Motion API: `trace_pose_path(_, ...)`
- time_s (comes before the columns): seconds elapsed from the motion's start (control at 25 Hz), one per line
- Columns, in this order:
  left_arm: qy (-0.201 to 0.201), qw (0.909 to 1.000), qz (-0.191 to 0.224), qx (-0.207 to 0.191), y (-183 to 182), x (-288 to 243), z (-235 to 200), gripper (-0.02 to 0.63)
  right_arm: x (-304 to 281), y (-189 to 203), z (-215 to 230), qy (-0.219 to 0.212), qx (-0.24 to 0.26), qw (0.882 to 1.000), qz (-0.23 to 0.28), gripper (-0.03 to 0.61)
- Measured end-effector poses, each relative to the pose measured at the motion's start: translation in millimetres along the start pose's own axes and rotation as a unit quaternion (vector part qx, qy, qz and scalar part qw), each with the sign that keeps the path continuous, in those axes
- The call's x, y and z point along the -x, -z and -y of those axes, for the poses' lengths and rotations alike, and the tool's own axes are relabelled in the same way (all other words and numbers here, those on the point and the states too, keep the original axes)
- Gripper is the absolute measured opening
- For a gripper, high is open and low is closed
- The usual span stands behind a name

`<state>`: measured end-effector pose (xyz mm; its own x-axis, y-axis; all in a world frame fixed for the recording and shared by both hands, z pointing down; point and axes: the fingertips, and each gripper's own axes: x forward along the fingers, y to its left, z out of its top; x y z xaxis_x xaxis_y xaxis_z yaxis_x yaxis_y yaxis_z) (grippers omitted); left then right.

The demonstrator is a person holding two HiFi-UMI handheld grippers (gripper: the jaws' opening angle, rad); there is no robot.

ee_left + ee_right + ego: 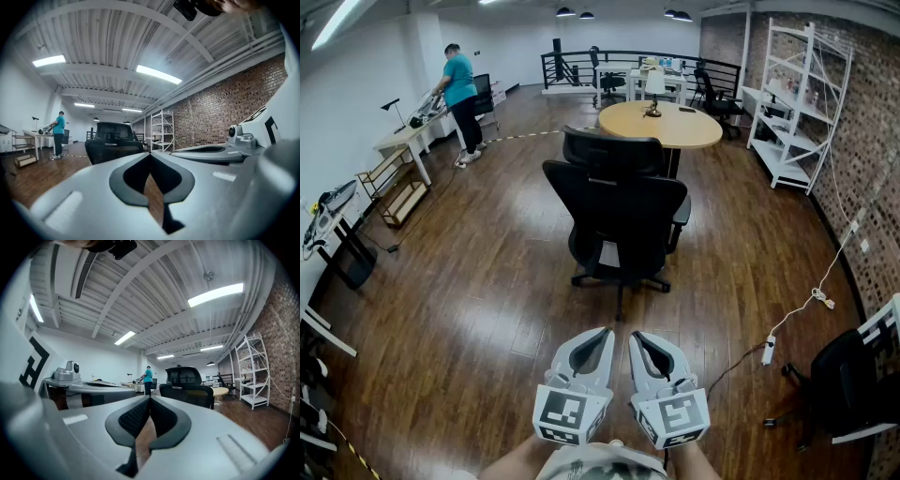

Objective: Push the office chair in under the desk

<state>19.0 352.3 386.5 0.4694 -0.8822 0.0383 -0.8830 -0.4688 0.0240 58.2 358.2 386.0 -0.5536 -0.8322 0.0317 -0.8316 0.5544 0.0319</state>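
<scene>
Your left tongs (602, 334) are clenched: in the left gripper view the two jaws meet at the tip with nothing between them, and only the floor (487, 309) shows through the gap behind the pads. Your right tongs (638, 336) are clenched the same way, jaws together at the tip and empty. You hold the pair side by side, close together, low in the head view, both pointing forward and touching nothing.

The chair (619, 211) stands on the floor ahead of you, well apart from both tongs, with its black back and headrest turned toward you. It sits between you and the round bench (666, 124), on the bench's near side. The headrest overlaps the near edge of the top in the head view. The back hides the seat's front, so you cannot tell whether it reaches under the top. Each gripper view looks along its shut jaws toward the chair's back, a little left of centre for the left tongs and a little right of centre for the right.

A person (461, 89) in a teal top stands by the far left wall. A white shelf (797, 103) stands against the brick wall on the right
</scene>
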Motion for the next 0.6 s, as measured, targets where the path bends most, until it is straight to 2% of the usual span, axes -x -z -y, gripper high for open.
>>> trace_pose_path(0.36, -0.003, 0.9999, -0.005, 0.015, 8, -36, -16, 0.017, -28, 12, 23, -0.007, -0.01, 1.0, -0.011, 0.0)
trace_pose_path(0.6, 0.001, 0.9994, -0.006, 0.034, 12, -74, -49, 0.017, -70, 14, 37, -0.004, -0.001, 1.0, -0.014, 0.0)
